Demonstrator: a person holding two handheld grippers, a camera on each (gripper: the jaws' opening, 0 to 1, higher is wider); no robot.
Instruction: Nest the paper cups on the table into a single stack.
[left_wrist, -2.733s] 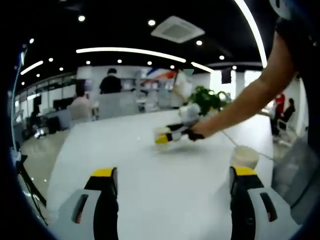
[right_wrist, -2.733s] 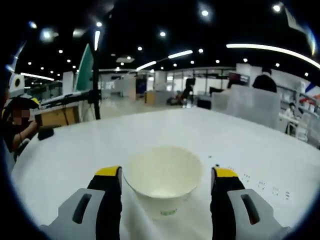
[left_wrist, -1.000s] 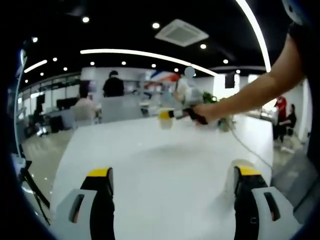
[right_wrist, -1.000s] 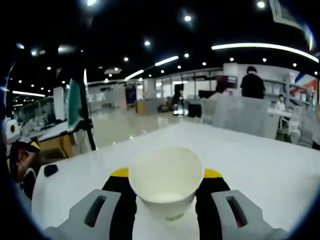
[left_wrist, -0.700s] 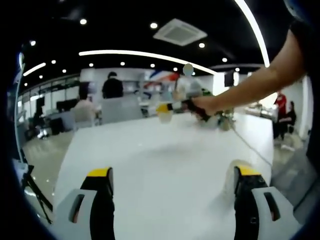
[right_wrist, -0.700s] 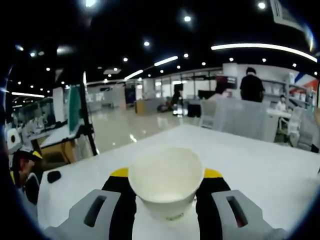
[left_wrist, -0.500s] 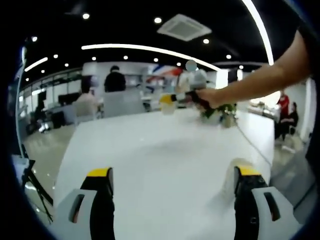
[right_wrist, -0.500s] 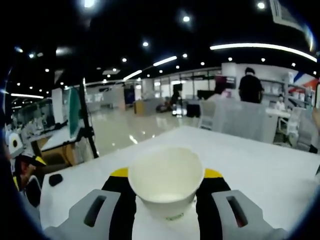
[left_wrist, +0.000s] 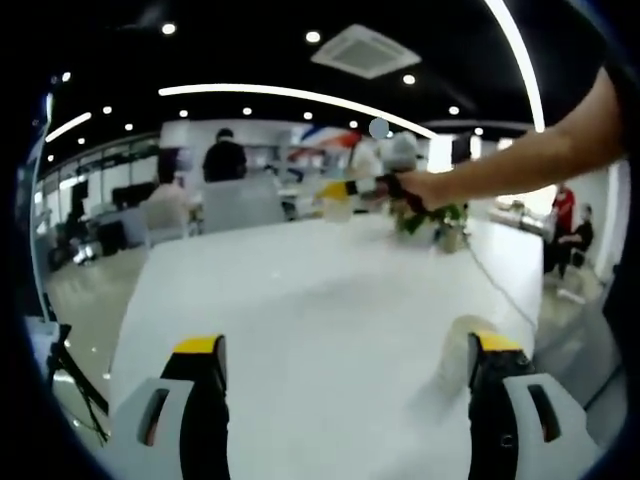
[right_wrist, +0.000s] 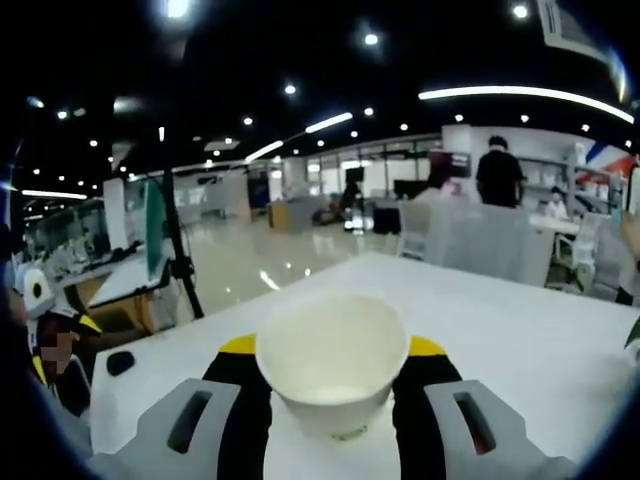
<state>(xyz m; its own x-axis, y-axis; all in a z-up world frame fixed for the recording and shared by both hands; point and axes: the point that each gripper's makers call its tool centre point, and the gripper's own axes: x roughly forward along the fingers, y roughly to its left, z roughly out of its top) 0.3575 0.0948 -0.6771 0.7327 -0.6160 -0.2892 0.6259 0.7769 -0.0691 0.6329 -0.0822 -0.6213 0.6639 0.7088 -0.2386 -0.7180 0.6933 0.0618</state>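
My right gripper (right_wrist: 330, 346) is shut on a white paper cup (right_wrist: 331, 385), held upright above the white table (right_wrist: 520, 340). In the left gripper view that same gripper (left_wrist: 352, 187) hangs in a person's hand over the far side of the table (left_wrist: 300, 300), with the cup (left_wrist: 335, 203) at its tip. My left gripper (left_wrist: 345, 345) is open and low over the table's near part, nothing between its jaws. A second paper cup (left_wrist: 455, 352) stands on the table, partly hidden behind the left gripper's right-hand jaw.
A potted plant (left_wrist: 432, 218) and a cable sit at the table's far right. A small black object (right_wrist: 120, 362) lies near the table's left edge, beside a seated person (right_wrist: 50, 350). Other people (left_wrist: 224, 160) and office furniture are beyond the table.
The right gripper shut on the cup, lifted it off the table and carried it higher and farther across. The left gripper stayed open and barely moved.
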